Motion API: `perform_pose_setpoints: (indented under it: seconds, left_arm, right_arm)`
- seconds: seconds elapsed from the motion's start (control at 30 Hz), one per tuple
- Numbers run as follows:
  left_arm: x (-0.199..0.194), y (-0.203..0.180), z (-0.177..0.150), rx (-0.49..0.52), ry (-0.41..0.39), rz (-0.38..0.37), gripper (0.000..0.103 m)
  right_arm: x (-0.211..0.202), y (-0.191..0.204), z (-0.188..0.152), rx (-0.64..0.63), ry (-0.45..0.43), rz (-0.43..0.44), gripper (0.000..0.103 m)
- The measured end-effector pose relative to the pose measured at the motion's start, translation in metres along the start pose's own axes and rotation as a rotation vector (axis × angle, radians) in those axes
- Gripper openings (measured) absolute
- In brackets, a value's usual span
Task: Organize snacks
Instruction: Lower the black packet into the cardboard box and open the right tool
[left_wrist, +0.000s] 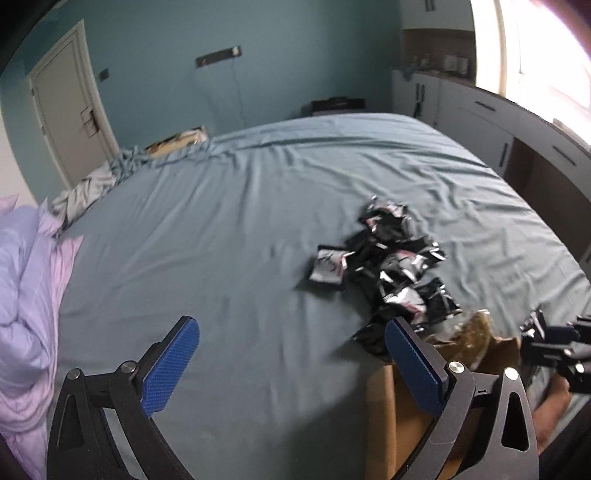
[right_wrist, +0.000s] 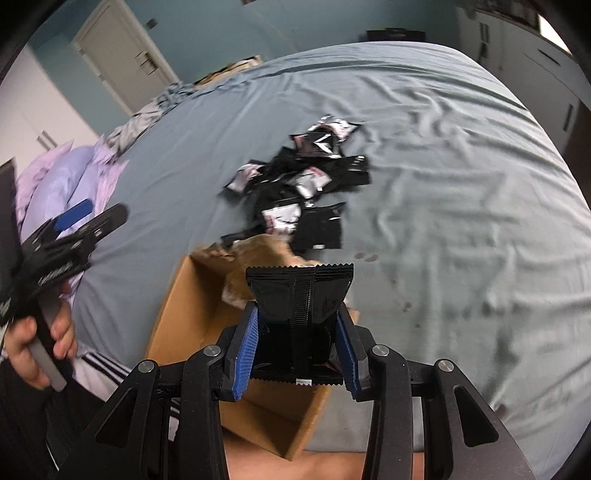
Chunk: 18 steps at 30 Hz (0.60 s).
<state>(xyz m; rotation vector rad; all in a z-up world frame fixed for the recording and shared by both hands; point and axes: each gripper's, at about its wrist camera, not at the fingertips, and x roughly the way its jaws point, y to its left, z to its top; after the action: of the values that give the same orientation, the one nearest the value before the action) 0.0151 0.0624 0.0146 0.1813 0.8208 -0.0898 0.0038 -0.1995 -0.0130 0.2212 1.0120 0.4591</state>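
Observation:
A pile of black and silver snack packets (left_wrist: 391, 266) lies on the blue-grey bed sheet; it also shows in the right wrist view (right_wrist: 303, 184). A brown cardboard box (right_wrist: 192, 314) stands open at the near edge of the bed, just in front of the pile, and also shows in the left wrist view (left_wrist: 384, 406). My right gripper (right_wrist: 299, 332) is shut on a black snack packet (right_wrist: 299, 295) and holds it above the box. My left gripper (left_wrist: 291, 350) is open and empty over bare sheet, left of the box and pile.
A lilac duvet (left_wrist: 26, 280) is bunched at the left side of the bed. White cabinets (left_wrist: 491, 122) and a bright window run along the right wall. A door (left_wrist: 70, 103) is at the far left. The bed sheet (right_wrist: 461, 221) is wrinkled.

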Motion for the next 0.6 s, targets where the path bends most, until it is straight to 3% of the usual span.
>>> perform_pose_setpoints:
  seconds: [0.23,0.37,0.6]
  left_arm:
    - [0.002,0.005,-0.001,-0.024,0.012,0.007,0.103]
    - [0.003,0.004,0.000,-0.011,0.019,0.016,0.103]
    - [0.006,0.004,-0.001,-0.011,0.041,0.021,0.103]
  right_arm:
    - [0.005,-0.001,-0.002,0.020,0.007,0.020,0.040]
    - [0.008,0.003,-0.005,0.020,0.000,-0.041,0.059]
    - [0.006,0.018,-0.008,-0.025,-0.003,-0.039,0.060]
